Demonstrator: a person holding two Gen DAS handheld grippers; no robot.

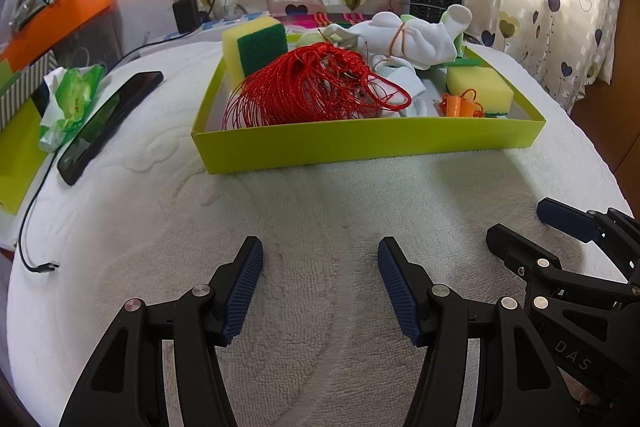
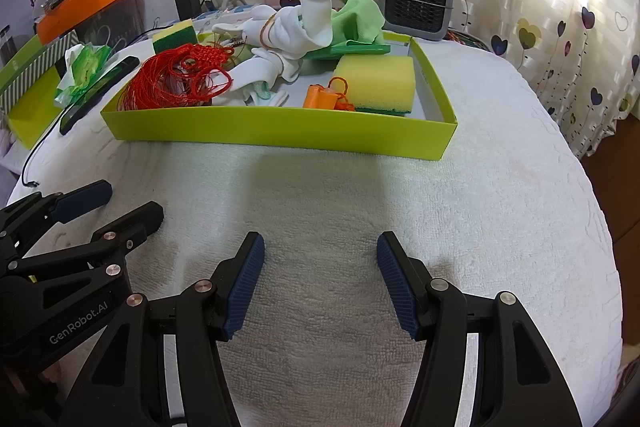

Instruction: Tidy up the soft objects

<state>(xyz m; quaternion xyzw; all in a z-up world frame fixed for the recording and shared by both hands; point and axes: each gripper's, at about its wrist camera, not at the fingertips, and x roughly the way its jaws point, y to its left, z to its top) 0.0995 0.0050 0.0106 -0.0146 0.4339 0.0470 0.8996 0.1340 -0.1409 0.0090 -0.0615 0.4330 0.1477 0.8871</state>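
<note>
Two grippers, left (image 2: 86,205) marked "GenRobot.AI", right (image 2: 320,263), hold empty jaws apart.

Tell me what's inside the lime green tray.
Inside the lime green tray: red cord bundle, white socks, two sponges, green cloth, small orange piece. Anything beneath them is hidden.

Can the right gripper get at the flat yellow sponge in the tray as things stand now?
Probably yes. The right gripper is open and empty, and the yellow sponge lies uncovered near the tray's low front wall, with only bare towel between.
</note>
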